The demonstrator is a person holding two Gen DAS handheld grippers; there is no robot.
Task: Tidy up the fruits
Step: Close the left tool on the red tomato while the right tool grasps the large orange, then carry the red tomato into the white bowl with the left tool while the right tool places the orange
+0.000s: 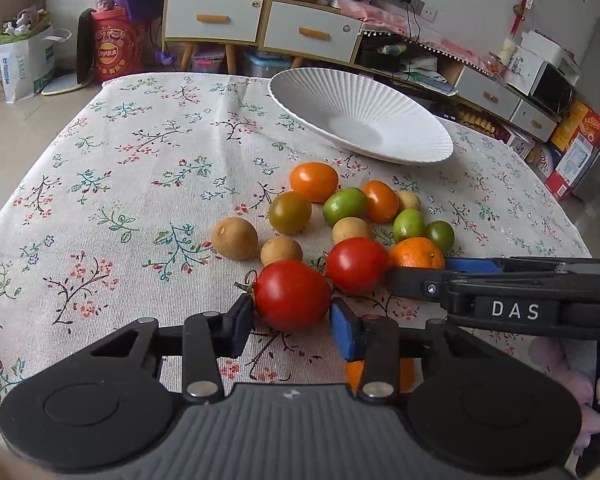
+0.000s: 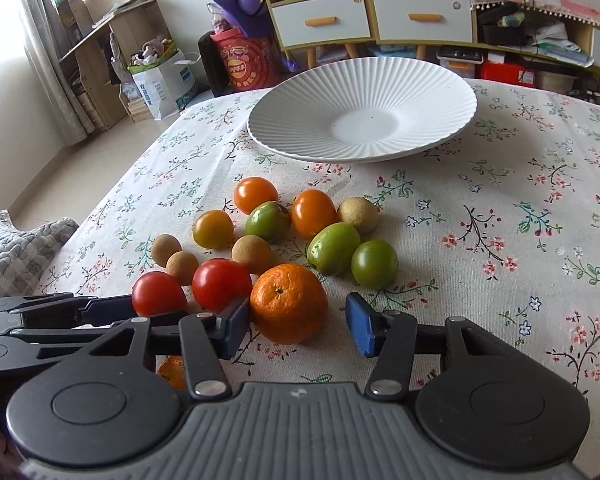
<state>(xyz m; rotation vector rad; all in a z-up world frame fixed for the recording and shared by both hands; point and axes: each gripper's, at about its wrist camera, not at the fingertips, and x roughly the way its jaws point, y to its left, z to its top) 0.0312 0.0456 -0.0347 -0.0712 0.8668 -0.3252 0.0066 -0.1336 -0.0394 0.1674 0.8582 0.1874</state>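
nothing is on the white plate (image 2: 364,80) yet. my left gripper (image 1: 292,314) pinches a red tomato (image 1: 292,294); my right gripper (image 2: 296,322) straddles the tangerine (image 2: 288,302), fingers wide.

Cloth under fruit: woven tablecloth (image 2: 480,208), matt, coarse weave, floral print. 
White plate (image 2: 284,100) beyond fruit pile: glazed ceramic look, ribbed, soft sheen. 
Red tomato (image 1: 292,294) between my left pads (image 1: 344,334): smooth, glossy, highlight on skin. 
Mandarin (image 2: 288,302) beside it: dimpled peel, dull. 
Longan (image 1: 234,238): rough, matt tan. 
My pads: blue, matt, rubbery; frame black plastic, metal pins.
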